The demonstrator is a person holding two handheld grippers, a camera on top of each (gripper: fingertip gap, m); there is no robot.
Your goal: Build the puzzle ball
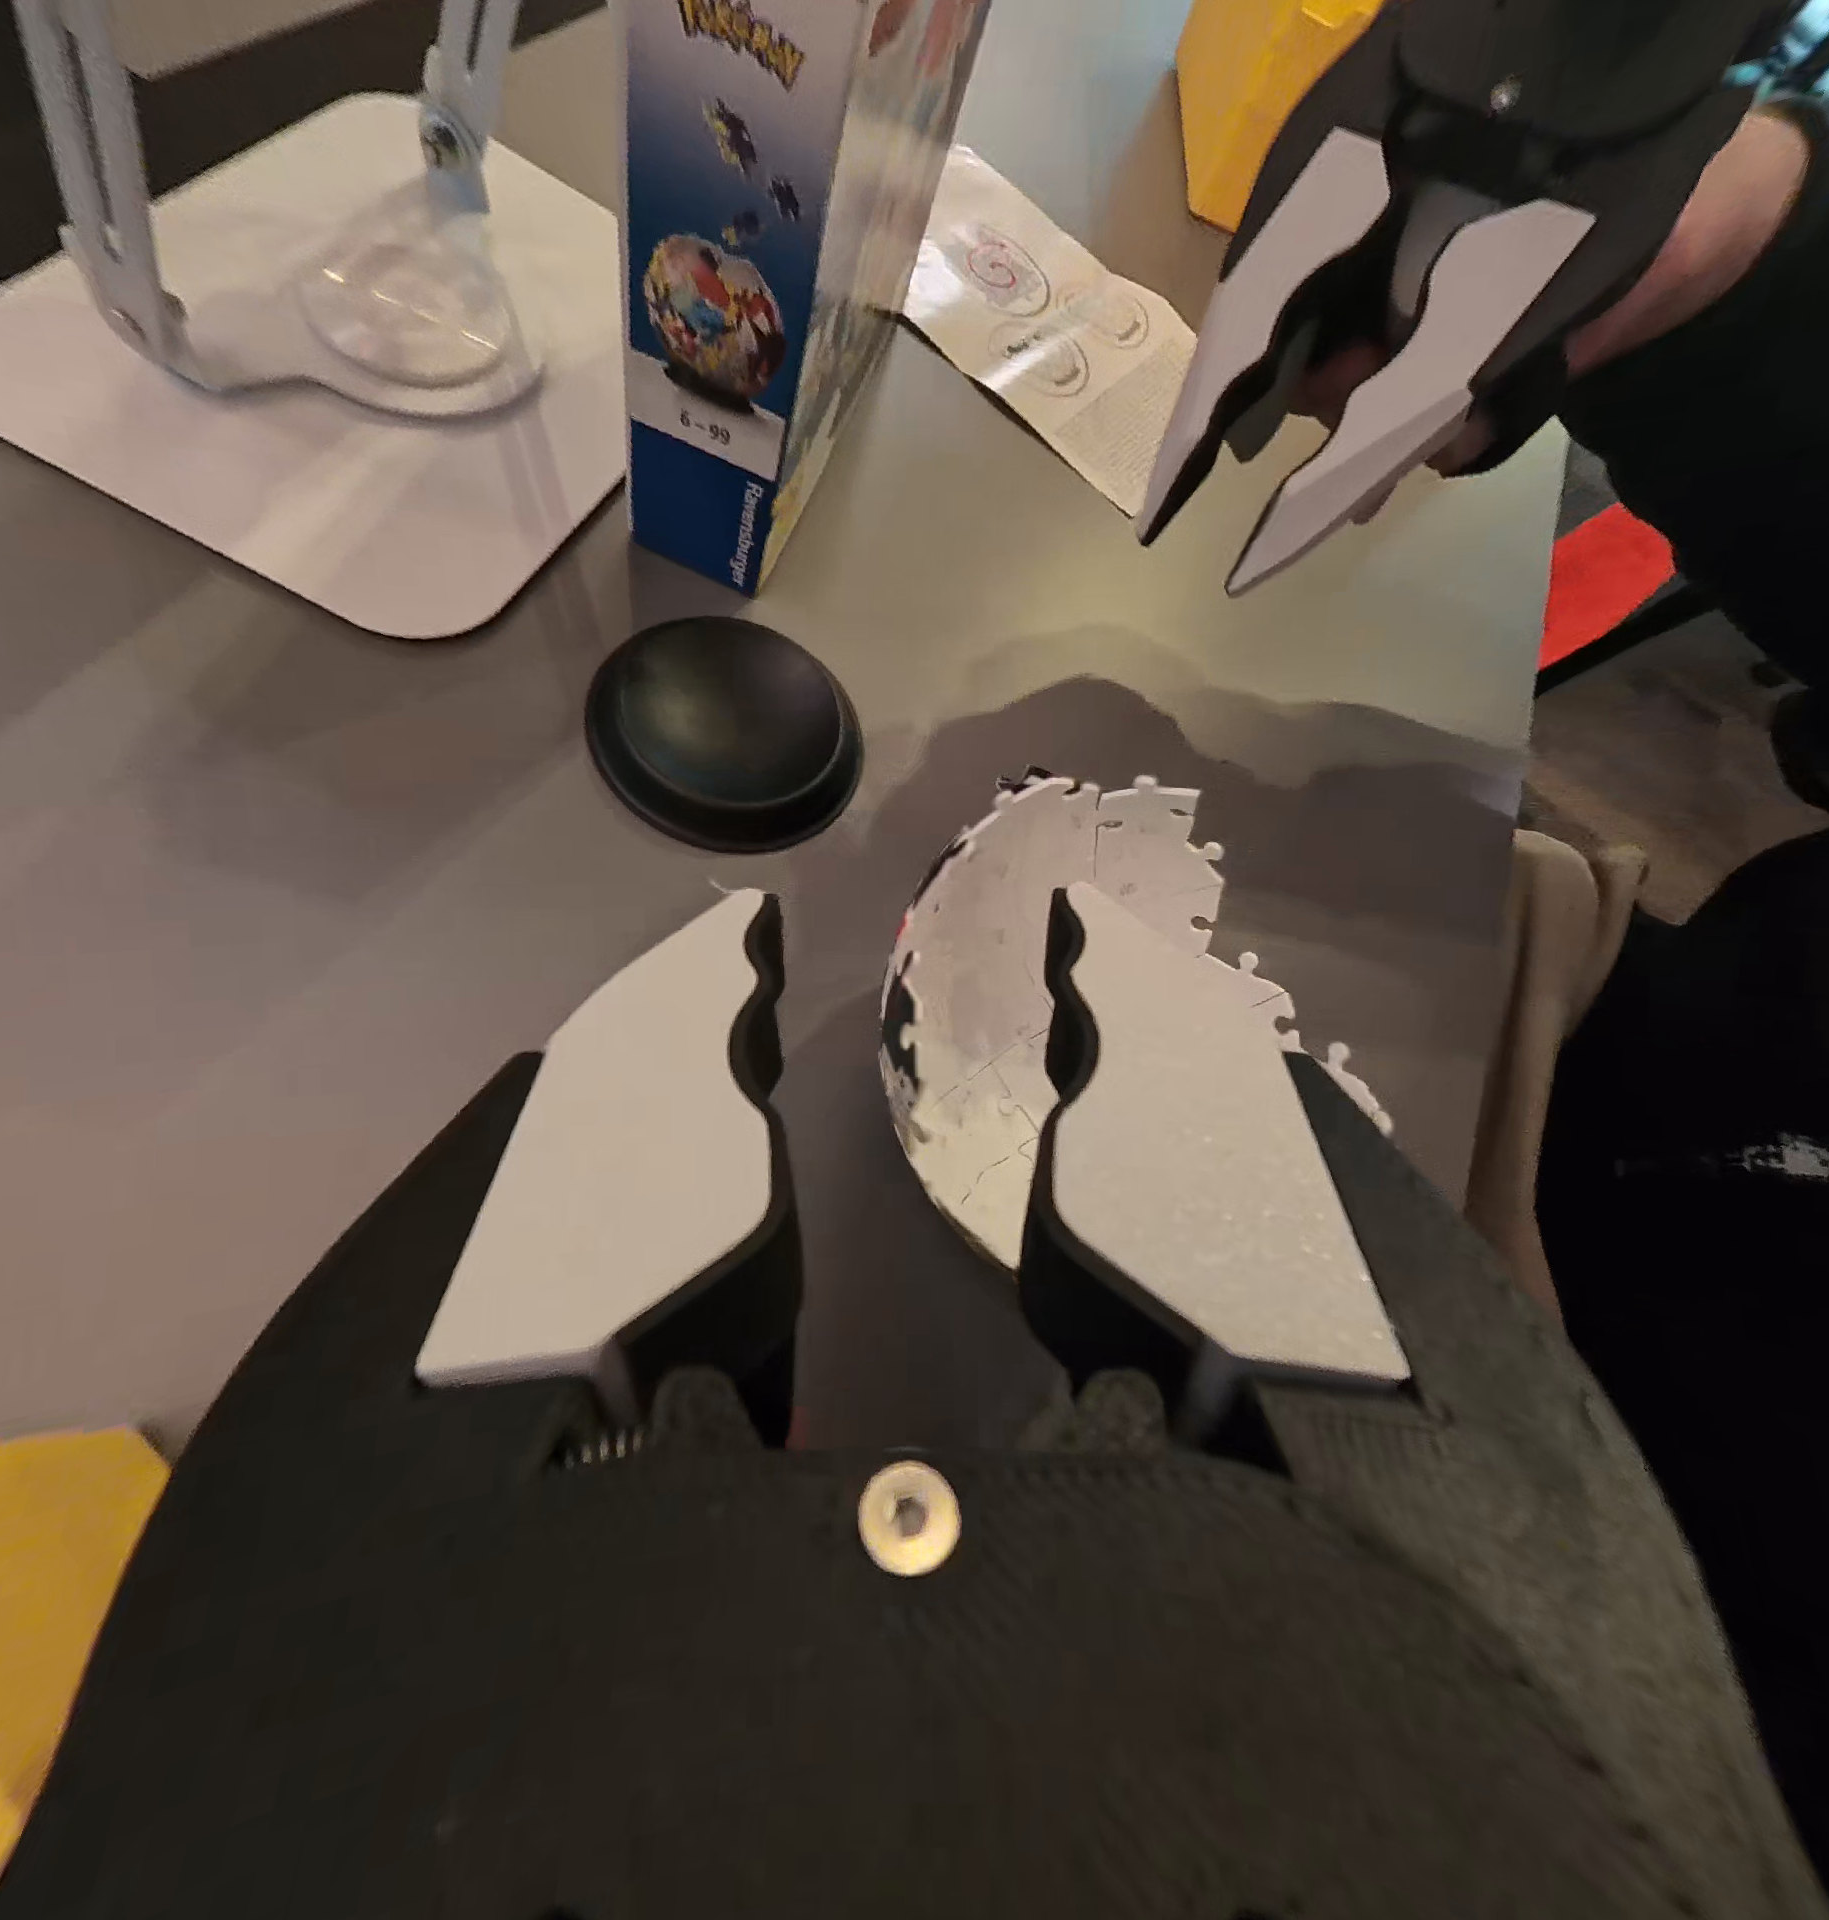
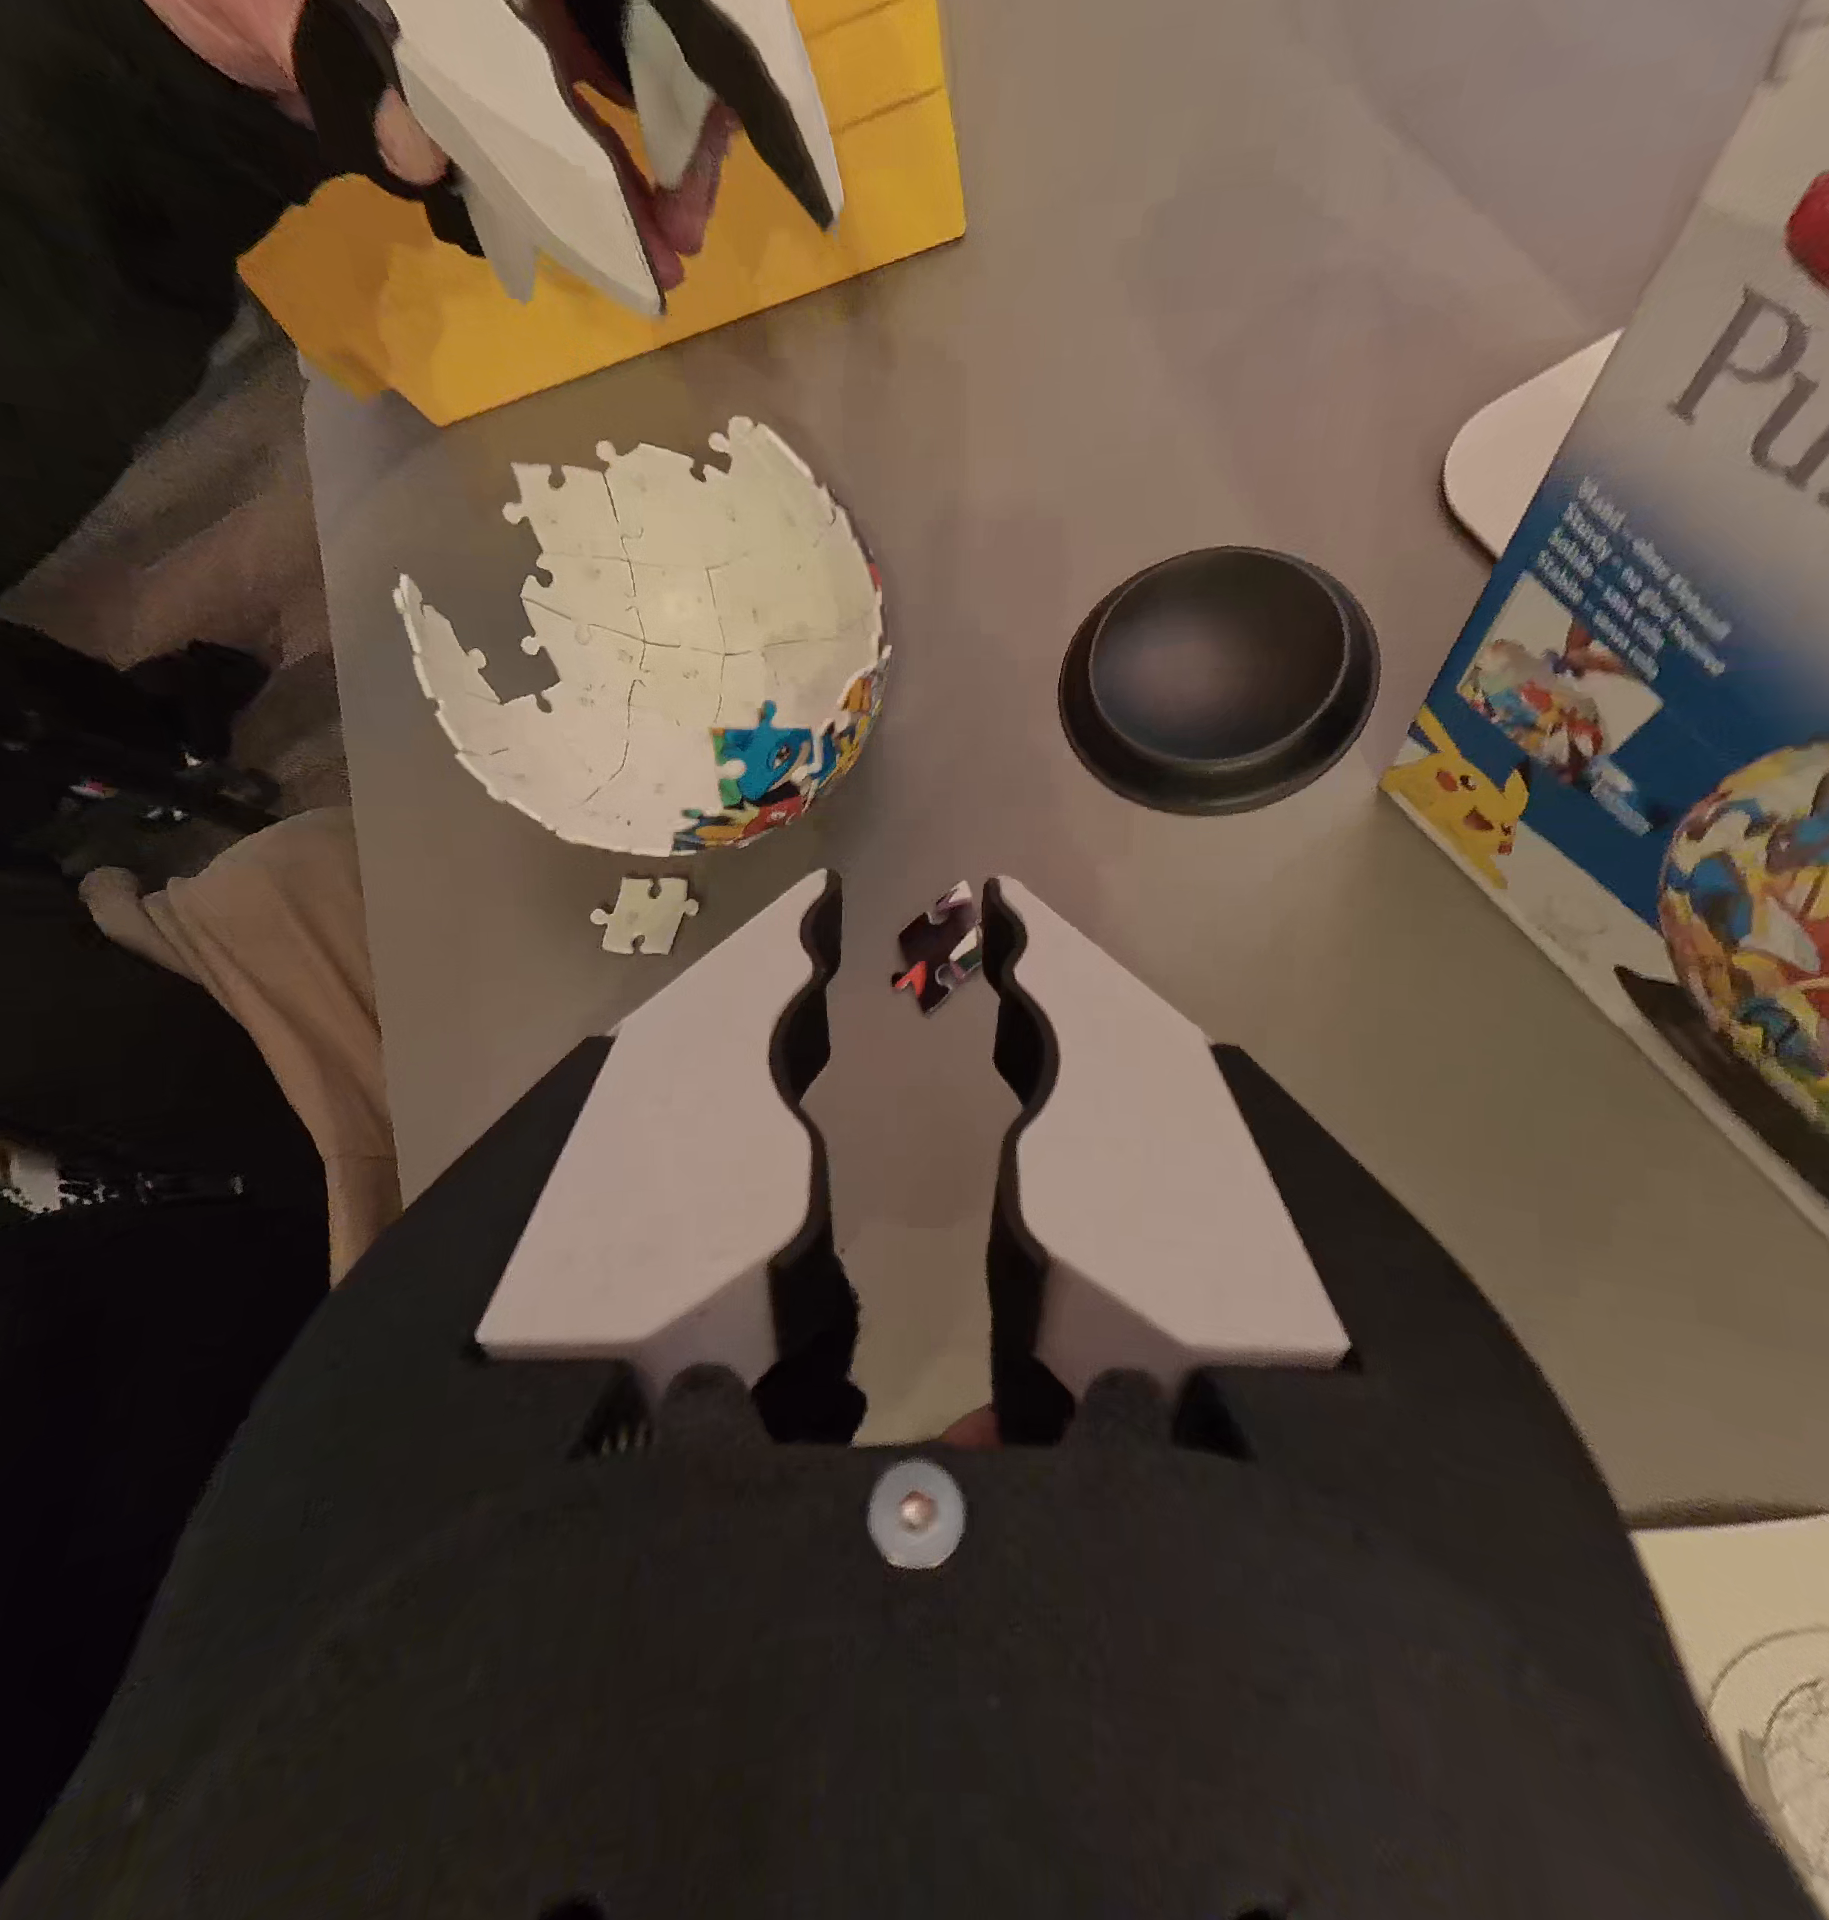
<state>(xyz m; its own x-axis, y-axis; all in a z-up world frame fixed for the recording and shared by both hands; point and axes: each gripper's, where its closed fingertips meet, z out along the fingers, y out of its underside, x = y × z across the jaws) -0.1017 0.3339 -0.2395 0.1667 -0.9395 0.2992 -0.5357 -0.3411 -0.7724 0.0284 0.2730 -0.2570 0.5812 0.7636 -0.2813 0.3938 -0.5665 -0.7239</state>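
Note:
The partly built puzzle ball [image 2: 661,634] is an open shell lying on the grey table [image 2: 1149,364], white inside up, with colourful print at its lower right rim. It also shows in the left wrist view [image 1: 967,997], partly behind my left gripper's right finger. My left gripper [image 1: 910,914] is open and empty, held above the table. My right gripper [image 2: 910,888] is open, its tips either side of a dark printed puzzle piece [image 2: 936,951] on the table. A white face-down piece [image 2: 645,914] lies just left of it. The black round stand [image 2: 1216,675] sits right of the ball.
The blue puzzle box [image 1: 775,260] stands upright behind the stand [image 1: 723,732]. A yellow box [image 2: 629,291] lies beyond the ball. An instruction sheet [image 1: 1045,312] and a white base plate with a clear dome [image 1: 266,416] are farther back. The table edge runs left of the ball. One gripper's finger ends stand about 15 centimeters off the other's. The dark printed puzzle piece [image 2: 936,951] is closer to my right gripper, around 9 centimeters from its tips; the left tips are 15 centimeters off.

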